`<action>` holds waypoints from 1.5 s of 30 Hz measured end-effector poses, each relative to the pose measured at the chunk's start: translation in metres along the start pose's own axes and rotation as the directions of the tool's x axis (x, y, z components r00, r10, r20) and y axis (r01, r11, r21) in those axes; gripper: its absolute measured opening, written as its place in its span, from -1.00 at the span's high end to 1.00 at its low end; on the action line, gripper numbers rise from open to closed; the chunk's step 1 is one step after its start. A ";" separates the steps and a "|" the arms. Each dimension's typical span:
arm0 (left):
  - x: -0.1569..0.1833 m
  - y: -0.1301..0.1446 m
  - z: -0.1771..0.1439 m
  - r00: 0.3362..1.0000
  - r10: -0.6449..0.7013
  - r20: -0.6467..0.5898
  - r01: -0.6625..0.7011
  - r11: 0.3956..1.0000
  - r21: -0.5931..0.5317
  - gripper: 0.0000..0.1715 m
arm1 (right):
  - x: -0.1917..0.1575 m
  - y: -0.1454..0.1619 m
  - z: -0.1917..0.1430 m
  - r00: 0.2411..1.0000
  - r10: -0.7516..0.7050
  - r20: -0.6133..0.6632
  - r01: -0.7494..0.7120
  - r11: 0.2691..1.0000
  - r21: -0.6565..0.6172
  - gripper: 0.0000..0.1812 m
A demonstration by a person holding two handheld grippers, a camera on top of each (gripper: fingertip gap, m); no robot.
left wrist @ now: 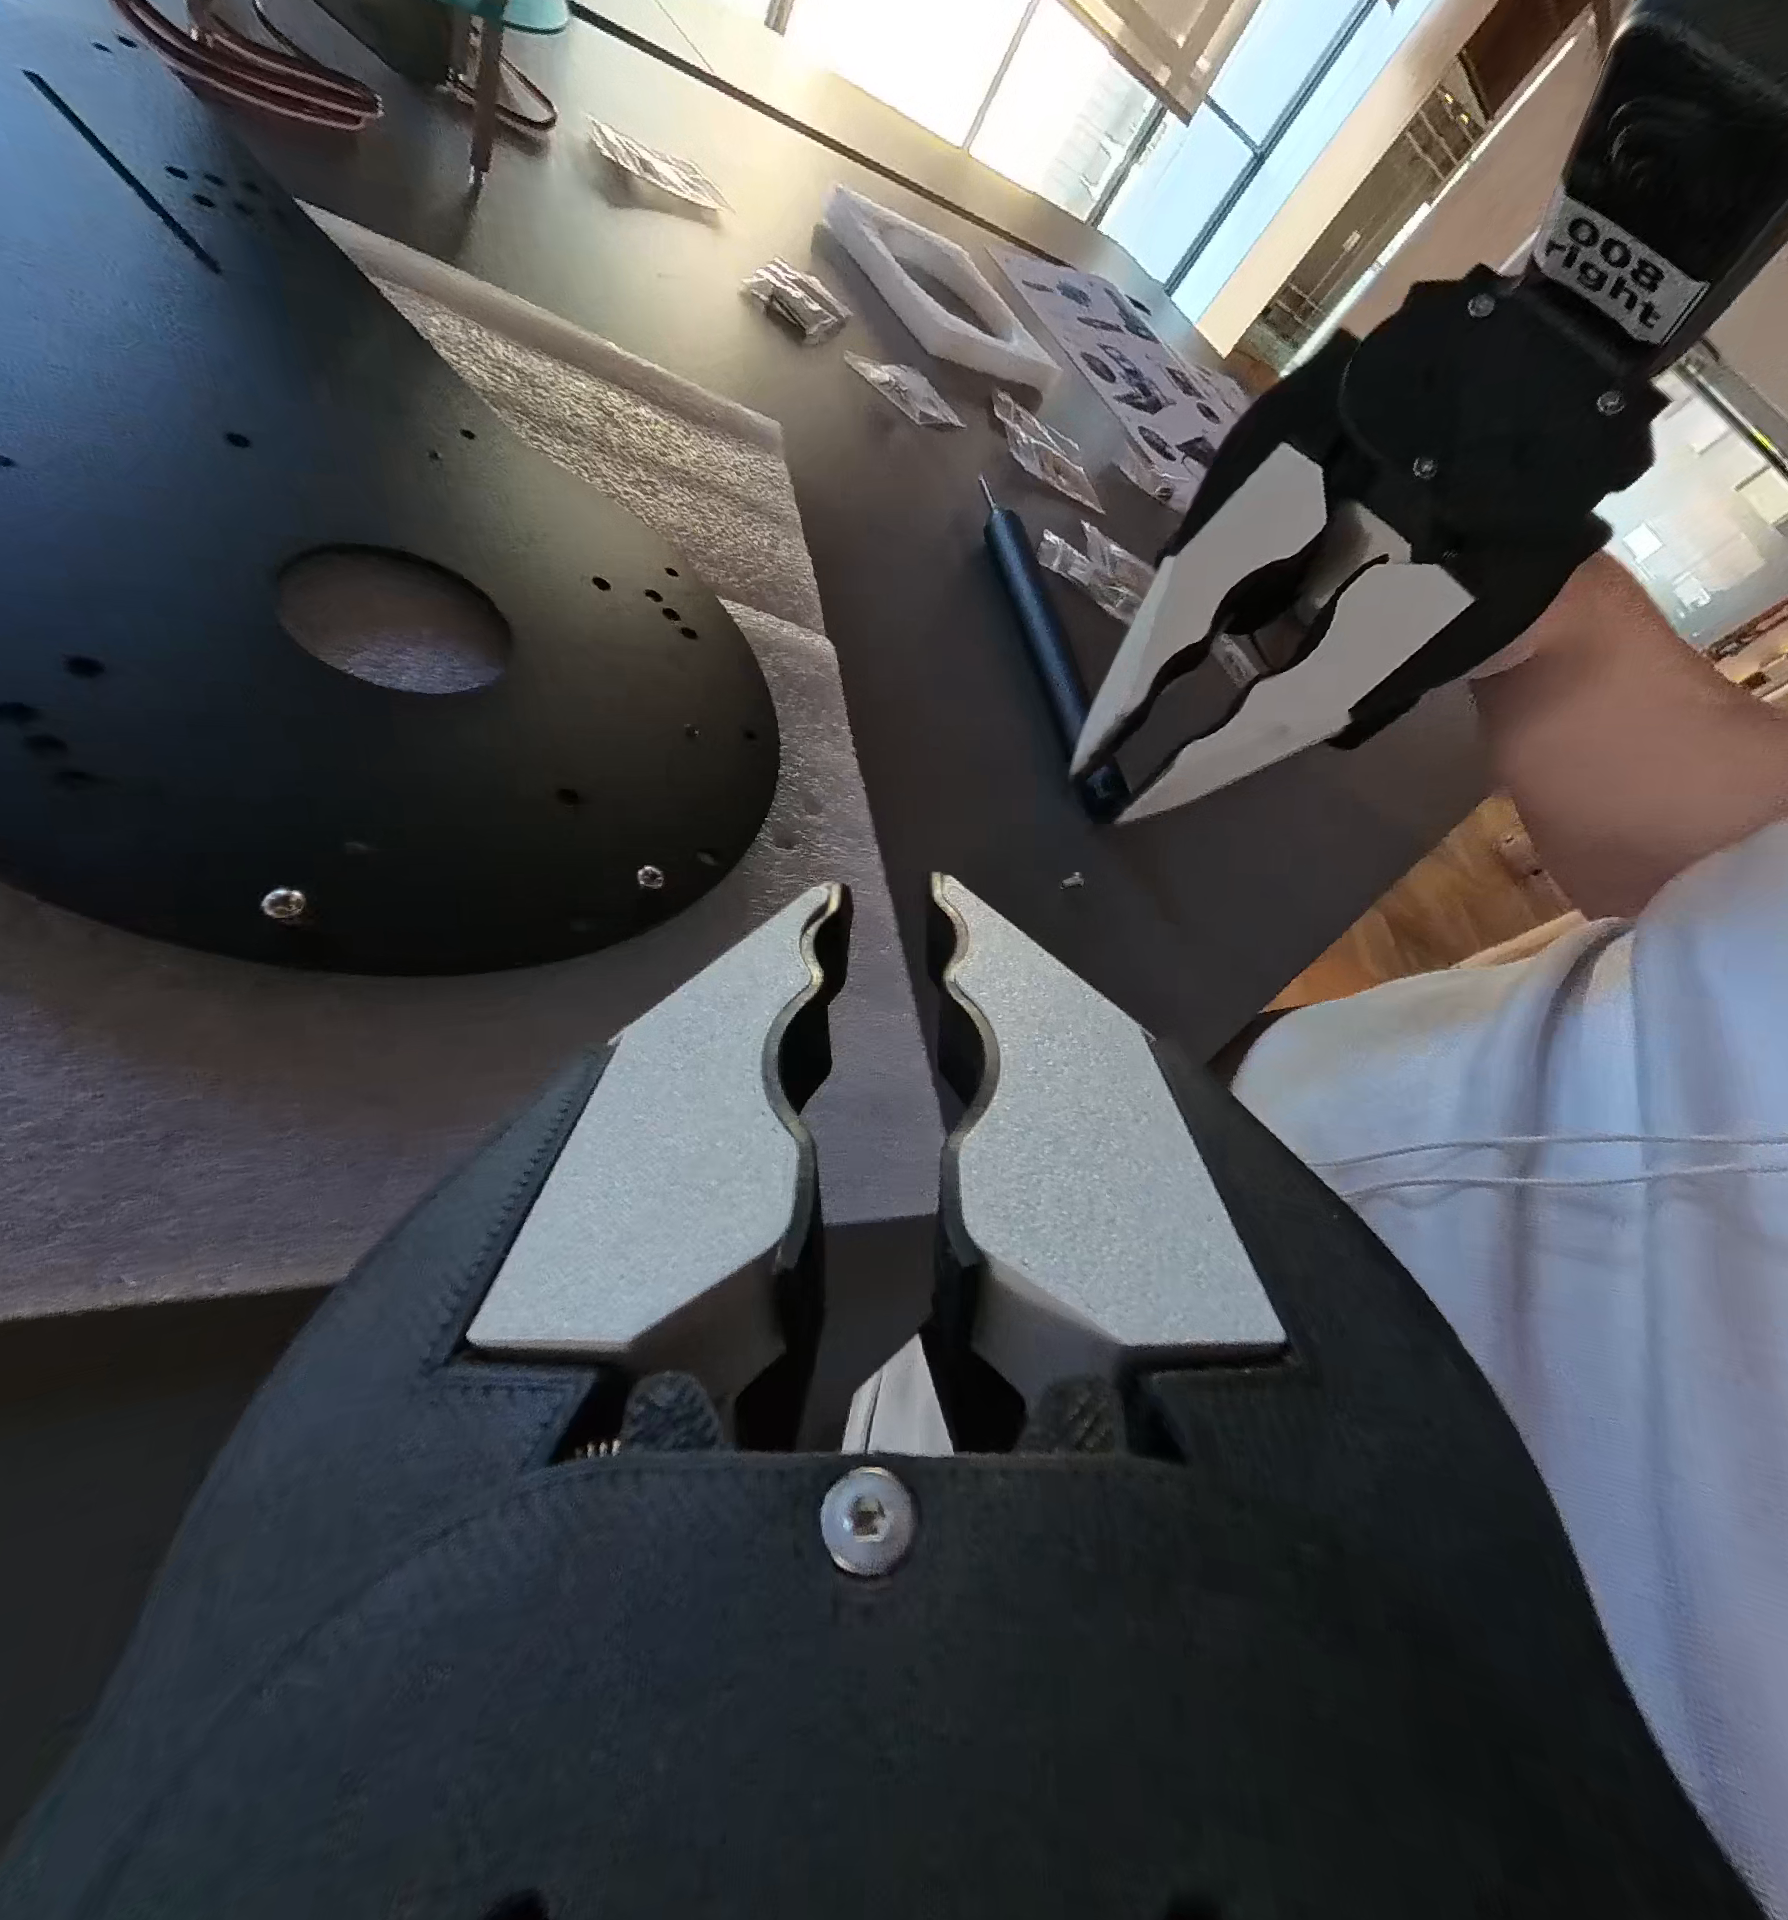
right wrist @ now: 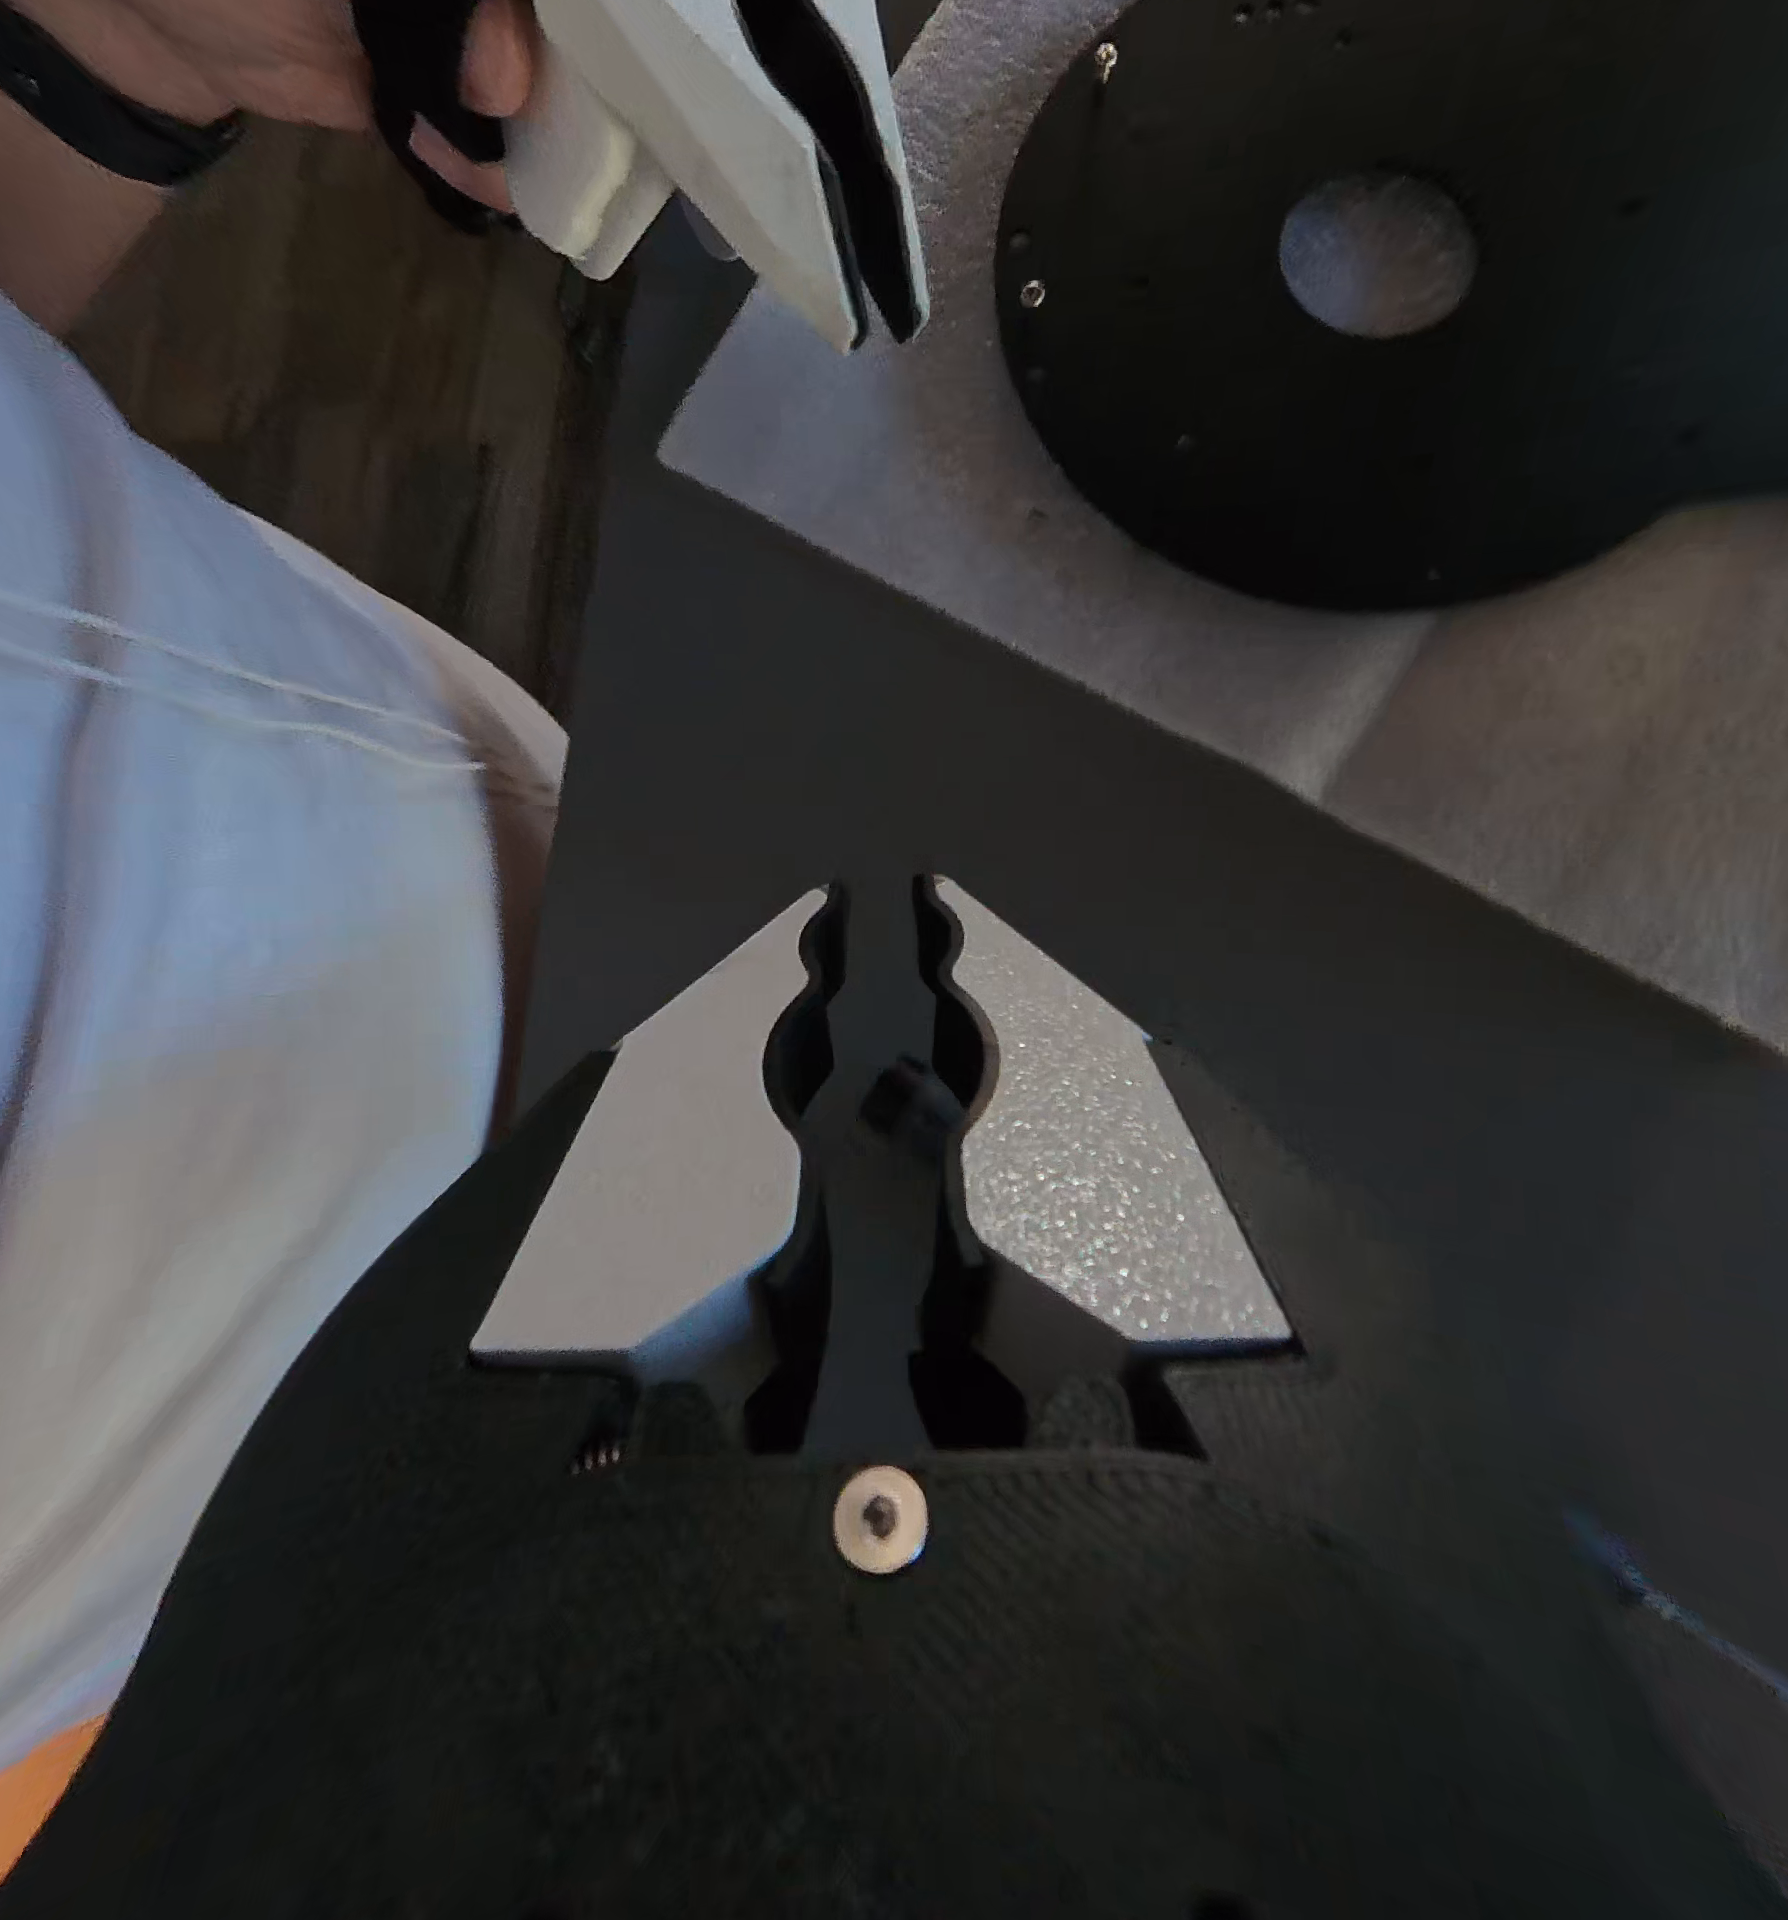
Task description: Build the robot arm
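Left gripper (left wrist: 890, 899): I saw its jaws released, parted by a narrow gap with nothing between them.
Beneath the left jaws: the edge where the grey foam sheet (left wrist: 90, 1091) met the dark table (left wrist: 973, 727).
Left of the left jaws: a black round plate (left wrist: 350, 727) lay on the foam, with a large hole and many small ones, and a screw head near its closest rim.
Just right of the left fingertips: a small loose screw (left wrist: 1074, 880) lay on the table.
Right gripper (left wrist: 1103, 795): its tips were down at the near end of a dark blue rod-shaped tool (left wrist: 1035, 623), the jaws nearly together. I could not tell whether they gripped it.
Between the right jaws, own view (right wrist: 879, 894): a small black knob sat against one pad, too blurred to identify.
Beyond the right gripper: small clear bags (left wrist: 796, 296) and a white foam frame (left wrist: 931, 301).
Ahead of the right jaws: the left gripper (right wrist: 885, 332), and the plate (right wrist: 1285, 468) to its right.
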State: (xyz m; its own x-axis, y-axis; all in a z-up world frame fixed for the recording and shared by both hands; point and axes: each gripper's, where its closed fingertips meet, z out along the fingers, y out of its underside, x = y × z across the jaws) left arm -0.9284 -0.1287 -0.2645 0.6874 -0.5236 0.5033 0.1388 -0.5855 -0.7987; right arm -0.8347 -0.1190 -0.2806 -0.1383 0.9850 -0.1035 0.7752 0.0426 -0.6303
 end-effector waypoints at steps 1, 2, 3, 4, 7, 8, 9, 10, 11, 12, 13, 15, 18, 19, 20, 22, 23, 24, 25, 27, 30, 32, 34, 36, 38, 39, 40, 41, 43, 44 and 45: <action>0.002 0.000 0.000 1.000 0.005 -0.003 -0.005 1.000 -0.002 0.86 | -0.004 0.003 -0.004 1.000 0.015 0.008 -0.015 1.000 -0.005 0.87; 0.004 -0.001 0.000 1.000 0.011 -0.007 -0.011 1.000 -0.004 0.86 | -0.010 0.004 -0.006 1.000 0.019 0.015 -0.019 1.000 -0.004 0.87; 0.006 -0.002 0.000 1.000 0.016 -0.012 -0.016 1.000 -0.004 0.86 | -0.014 0.006 -0.006 1.000 0.017 0.011 -0.017 1.000 -0.001 0.87; 0.007 -0.004 0.000 1.000 0.021 -0.016 -0.021 1.000 -0.003 0.86 | -0.015 0.008 -0.005 1.000 0.023 -0.016 -0.023 1.000 -0.004 0.87; 0.012 -0.006 0.003 0.999 0.043 -0.022 -0.043 0.999 -0.007 0.87 | -0.013 0.008 0.003 0.998 0.026 -0.062 -0.025 0.999 0.021 0.86; 0.012 -0.006 0.004 0.999 0.050 -0.021 -0.050 0.999 -0.012 0.87 | -0.014 0.008 0.005 0.998 0.039 -0.057 -0.037 0.999 0.030 0.86; 0.013 -0.005 0.005 0.998 0.055 -0.020 -0.055 0.998 -0.017 0.87 | -0.015 0.008 0.007 0.997 0.056 -0.044 -0.055 0.998 0.028 0.86; 0.014 -0.005 0.006 0.998 0.057 -0.024 -0.058 0.998 -0.022 0.87 | -0.015 0.008 0.009 0.997 0.062 -0.047 -0.061 0.998 0.025 0.87; 0.016 -0.004 0.006 0.998 0.059 -0.028 -0.060 0.998 -0.026 0.87 | -0.015 0.008 0.010 0.996 0.057 -0.061 -0.056 0.998 0.026 0.88; 0.017 -0.004 0.006 0.998 0.062 -0.027 -0.062 0.998 -0.028 0.87 | -0.016 0.008 0.011 0.996 0.048 -0.069 -0.047 0.999 0.022 0.89; 0.018 -0.003 0.005 0.998 0.064 -0.025 -0.064 0.997 -0.030 0.87 | -0.016 0.011 0.012 0.995 0.042 -0.086 -0.041 0.999 0.008 0.91; 0.019 -0.003 0.003 0.998 0.065 -0.022 -0.066 0.997 -0.030 0.87 | -0.012 0.015 0.013 0.991 0.021 -0.130 -0.022 1.000 -0.007 0.90; 0.020 -0.002 0.000 0.998 0.062 -0.019 -0.063 0.998 -0.026 0.87 | -0.011 0.014 0.012 0.989 0.032 -0.144 -0.029 0.999 0.026 0.90; 0.020 -0.002 -0.001 0.998 0.061 -0.018 -0.061 0.998 -0.026 0.87 | -0.011 0.014 0.012 0.990 0.040 -0.138 -0.037 0.999 0.028 0.90; 0.020 -0.001 -0.001 0.998 0.060 -0.017 -0.060 0.998 -0.026 0.87 | -0.012 0.015 0.013 0.990 0.046 -0.133 -0.042 0.999 0.031 0.90; 0.020 0.000 -0.002 0.998 0.059 -0.013 -0.059 0.998 -0.026 0.87 | -0.011 0.015 0.013 0.989 0.057 -0.135 -0.052 0.998 0.041 0.90; 0.020 0.000 -0.002 0.998 0.057 -0.011 -0.058 0.998 -0.026 0.87 | -0.012 0.015 0.014 0.989 0.062 -0.132 -0.056 0.997 0.045 0.90; 0.020 0.000 -0.002 0.998 0.056 -0.011 -0.056 0.998 -0.026 0.87 | -0.013 0.015 0.015 0.990 0.066 -0.125 -0.061 0.997 0.044 0.90; 0.020 0.000 -0.002 0.998 0.055 -0.010 -0.056 0.998 -0.025 0.87 | -0.013 0.016 0.016 0.990 0.068 -0.124 -0.064 0.997 0.041 0.90; 0.020 0.001 -0.002 0.998 0.054 -0.009 -0.055 0.998 -0.025 0.87 | -0.014 0.016 0.017 0.989 0.065 -0.129 -0.060 0.997 0.046 0.90; 0.021 0.002 -0.001 0.998 0.054 -0.009 -0.054 0.998 -0.028 0.87 | -0.015 0.016 0.018 0.990 0.069 -0.125 -0.063 0.997 0.051 0.90; 0.021 0.002 -0.001 0.998 0.055 -0.008 -0.055 0.998 -0.030 0.87 | -0.014 0.016 0.018 0.989 0.071 -0.127 -0.065 0.997 0.052 0.90; 0.021 0.002 -0.001 0.998 0.055 -0.009 -0.056 0.998 -0.029 0.87 | -0.013 0.016 0.018 0.988 0.080 -0.132 -0.073 0.996 0.055 0.89; 0.021 0.001 -0.001 0.998 0.056 -0.009 -0.057 0.998 -0.028 0.87 | -0.013 0.016 0.018 0.987 0.085 -0.136 -0.078 0.995 0.055 0.89; 0.022 0.000 -0.001 0.998 0.057 -0.009 -0.057 0.998 -0.026 0.87 | -0.013 0.016 0.018 0.986 0.093 -0.139 -0.086 0.995 0.057 0.88; 0.022 0.000 -0.001 0.998 0.057 -0.010 -0.057 0.998 -0.025 0.87 | -0.012 0.016 0.018 0.985 0.101 -0.143 -0.094 0.994 0.058 0.87; 0.021 0.000 -0.001 0.998 0.057 -0.009 -0.057 0.998 -0.026 0.87 | -0.013 0.016 0.018 0.984 0.108 -0.143 -0.101 0.993 0.059 0.86; 0.021 0.000 -0.001 0.998 0.057 -0.009 -0.058 0.998 -0.027 0.87 | -0.013 0.015 0.018 0.983 0.116 -0.144 -0.108 0.992 0.061 0.86; 0.021 0.000 -0.001 0.998 0.058 -0.010 -0.059 0.998 -0.027 0.88 | -0.012 0.015 0.018 0.979 0.136 -0.149 -0.126 0.990 0.070 0.86; 0.021 0.000 -0.001 0.998 0.059 -0.010 -0.059 0.998 -0.027 0.87 | -0.013 0.014 0.018 0.979 0.144 -0.145 -0.135 0.988 0.074 0.86; 0.021 -0.001 -0.001 0.998 0.060 -0.009 -0.060 0.998 -0.027 0.88 | -0.013 0.014 0.018 0.977 0.154 -0.147 -0.144 0.987 0.077 0.86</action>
State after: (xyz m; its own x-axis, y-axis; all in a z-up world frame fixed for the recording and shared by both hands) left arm -0.9145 -0.1396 -0.2534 0.6882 -0.5633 0.4573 0.0779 -0.5692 -0.8185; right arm -0.8331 -0.1340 -0.3024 0.0750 0.9936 -0.0848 0.7369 -0.1125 -0.6665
